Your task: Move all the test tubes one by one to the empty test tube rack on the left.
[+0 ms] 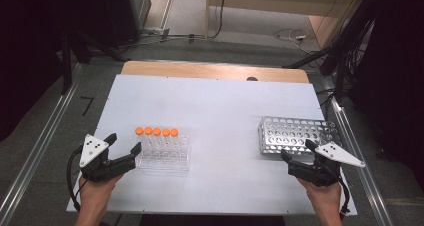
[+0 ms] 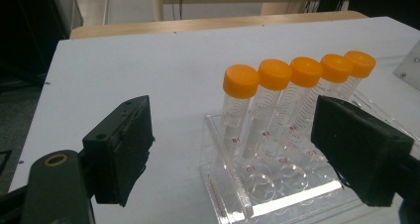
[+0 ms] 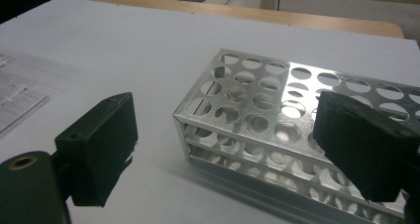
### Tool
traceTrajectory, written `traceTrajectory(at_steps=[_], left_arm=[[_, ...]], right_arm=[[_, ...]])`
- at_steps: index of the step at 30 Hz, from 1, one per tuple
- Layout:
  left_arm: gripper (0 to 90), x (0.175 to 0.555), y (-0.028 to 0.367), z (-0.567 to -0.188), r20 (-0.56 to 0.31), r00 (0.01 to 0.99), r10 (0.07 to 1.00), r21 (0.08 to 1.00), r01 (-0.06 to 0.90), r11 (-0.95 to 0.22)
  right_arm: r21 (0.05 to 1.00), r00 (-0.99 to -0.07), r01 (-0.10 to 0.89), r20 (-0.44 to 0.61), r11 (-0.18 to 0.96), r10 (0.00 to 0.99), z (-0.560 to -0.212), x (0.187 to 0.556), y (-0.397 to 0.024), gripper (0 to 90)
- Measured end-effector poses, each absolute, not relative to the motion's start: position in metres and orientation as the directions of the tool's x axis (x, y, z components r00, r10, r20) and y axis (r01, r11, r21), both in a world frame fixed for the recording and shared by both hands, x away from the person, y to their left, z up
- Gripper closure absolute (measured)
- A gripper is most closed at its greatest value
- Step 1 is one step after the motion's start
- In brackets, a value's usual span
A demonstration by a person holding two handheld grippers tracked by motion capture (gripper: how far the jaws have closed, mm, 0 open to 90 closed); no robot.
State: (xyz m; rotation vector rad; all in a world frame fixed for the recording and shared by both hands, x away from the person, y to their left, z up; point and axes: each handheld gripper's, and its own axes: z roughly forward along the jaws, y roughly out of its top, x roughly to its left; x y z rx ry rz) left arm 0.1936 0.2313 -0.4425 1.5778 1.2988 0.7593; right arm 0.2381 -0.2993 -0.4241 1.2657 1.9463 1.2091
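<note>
Black grippers — grey three-cornered plates, trailing cables.

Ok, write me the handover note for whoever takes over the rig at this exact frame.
Left gripper: jaws open, nothing held, beside the clear rack.
Right gripper: jaws open, nothing held, at the near edge of the metal rack.
Five orange-capped tubes stand in one row of the clear rack; the metal rack's holes look empty.
Done: no tube moved.
Left: probably carrying the tubes over to the metal rack.
</note>
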Motion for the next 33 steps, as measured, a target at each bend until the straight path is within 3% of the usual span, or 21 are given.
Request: traceTrajectory(at_steps=[33], left_arm=[[17.1, 0.181, 0.246, -0.453, -0.127, 0.229, 0.965, 0.916, 0.401, 0.025]], right_arm=[[0.881, -0.334, 0.46, 0.055, 0.112, 0.941, -0.432, 0.224, -0.347, 8.7]])
